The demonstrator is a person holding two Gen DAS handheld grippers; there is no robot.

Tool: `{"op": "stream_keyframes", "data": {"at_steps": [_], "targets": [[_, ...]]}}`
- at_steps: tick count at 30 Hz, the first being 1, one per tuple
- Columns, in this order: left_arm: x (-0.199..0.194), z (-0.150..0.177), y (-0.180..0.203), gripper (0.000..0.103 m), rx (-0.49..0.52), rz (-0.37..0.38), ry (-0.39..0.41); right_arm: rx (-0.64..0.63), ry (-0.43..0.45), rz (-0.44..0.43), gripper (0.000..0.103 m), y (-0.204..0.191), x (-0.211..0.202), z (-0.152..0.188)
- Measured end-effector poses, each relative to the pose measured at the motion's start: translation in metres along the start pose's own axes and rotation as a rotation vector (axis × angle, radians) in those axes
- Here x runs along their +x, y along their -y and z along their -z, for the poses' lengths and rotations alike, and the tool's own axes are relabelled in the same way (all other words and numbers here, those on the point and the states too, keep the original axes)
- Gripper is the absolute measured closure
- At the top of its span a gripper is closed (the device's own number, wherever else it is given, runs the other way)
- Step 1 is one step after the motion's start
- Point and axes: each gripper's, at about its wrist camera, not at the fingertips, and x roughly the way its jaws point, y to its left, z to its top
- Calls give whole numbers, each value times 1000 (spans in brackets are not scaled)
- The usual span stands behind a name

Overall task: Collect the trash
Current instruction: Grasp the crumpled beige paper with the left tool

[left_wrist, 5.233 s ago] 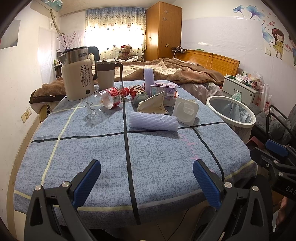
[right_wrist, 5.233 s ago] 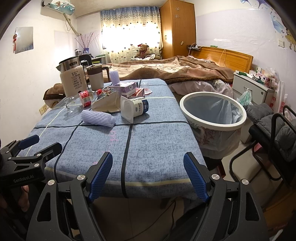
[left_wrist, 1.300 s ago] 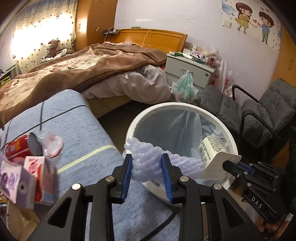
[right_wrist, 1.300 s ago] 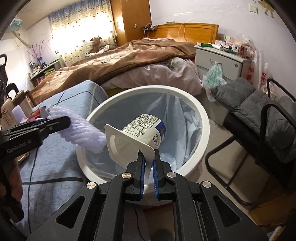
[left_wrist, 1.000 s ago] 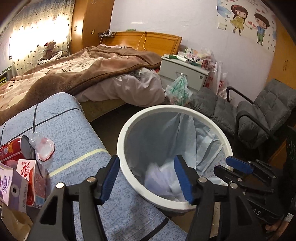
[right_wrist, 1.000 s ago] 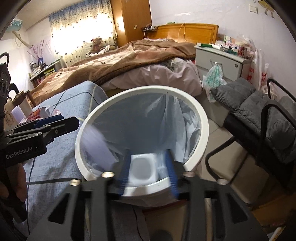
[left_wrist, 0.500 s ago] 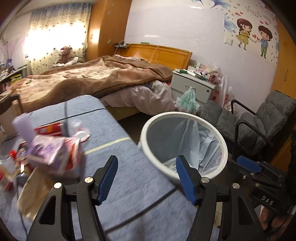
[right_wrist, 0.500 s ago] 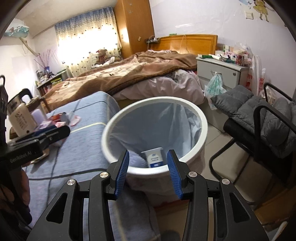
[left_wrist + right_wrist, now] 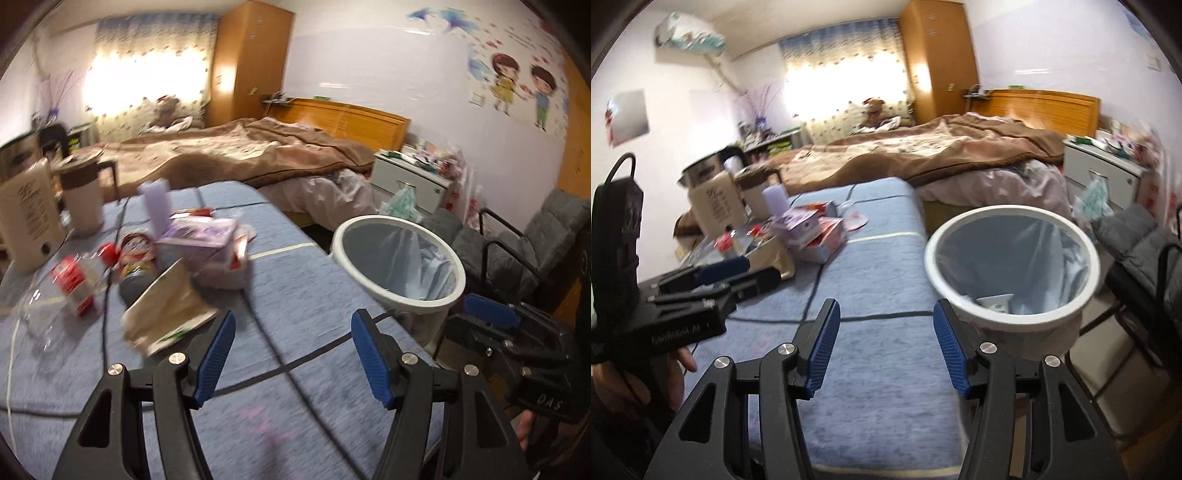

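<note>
Left tool (image 9: pixel 291 354): jaws opening, nothing between them, over the worktop (image 9: pixel 295 288).
Right tool (image 9: pixel 882 345): jaws opening, nothing held, beside the bin (image 9: pixel 1012 266).
Bin: yogurt cup (image 9: pixel 995 303) inside.
Trash on worktop: paper bag (image 9: pixel 166 306), bottle (image 9: pixel 74 284), purple carton (image 9: pixel 207 251).

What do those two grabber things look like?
Both are black plastic claws. The left gripper and the right gripper each have two fingers with ribbed blue pads and shiny silver screws. Pale lettering marks their black bodies, too blurry to read properly.
</note>
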Motion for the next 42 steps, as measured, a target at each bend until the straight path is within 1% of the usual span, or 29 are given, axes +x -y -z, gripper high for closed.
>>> {"op": "stream_keyframes", "data": {"at_steps": [1,2,6,10,11,12,18,22,25,28,30,31,32,33,35,38,42], "targets": [[-1,2,-6,26,-7,5,-5,-9,-6,-6,49,-3,2,0],[-2,4,-11,18,-17,-6,-9,-21,-11,-12,49,-7,3,1],[-8,16,-34,18,-72,3,-12,-48,-29,-49,49,-19,8,4],[-17,22,-57,18,-124,-15,-2,-56,-45,-74,49,-28,16,2],[-18,22,-62,18,-130,-36,2,-59,-51,-78,49,-30,18,2],[-19,21,-67,18,-129,-55,9,-63,-55,-86,49,-32,21,0],[-8,8,-92,19,-121,-104,14,-101,-65,-107,49,-44,37,-13],[8,2,-106,20,-113,-120,-8,-117,-64,-117,49,-47,49,-22],[24,-1,-111,21,-103,-123,-37,-131,-71,-128,45,-49,60,-29],[38,-1,-115,26,-110,-113,-76,-140,-78,-129,45,-48,72,-37],[47,1,-117,38,-114,-107,-104,-150,-83,-130,45,-47,80,-41],[51,2,-116,41,-117,-105,-119,-156,-84,-130,45,-48,84,-44],[53,4,-116,51,-121,-93,-129,-162,-86,-132,45,-48,87,-46],[55,6,-116,63,-126,-79,-140,-171,-88,-135,45,-49,93,-50],[57,10,-115,72,-129,-72,-156,-188,-89,-146,45,-51,102,-56],[48,14,-116,73,-154,-43,-147,-208,-99,-170,45,-54,117,-64],[33,19,-119,73,-160,-54,-132,-250,-96,-205,45,-60,136,-76]]}}
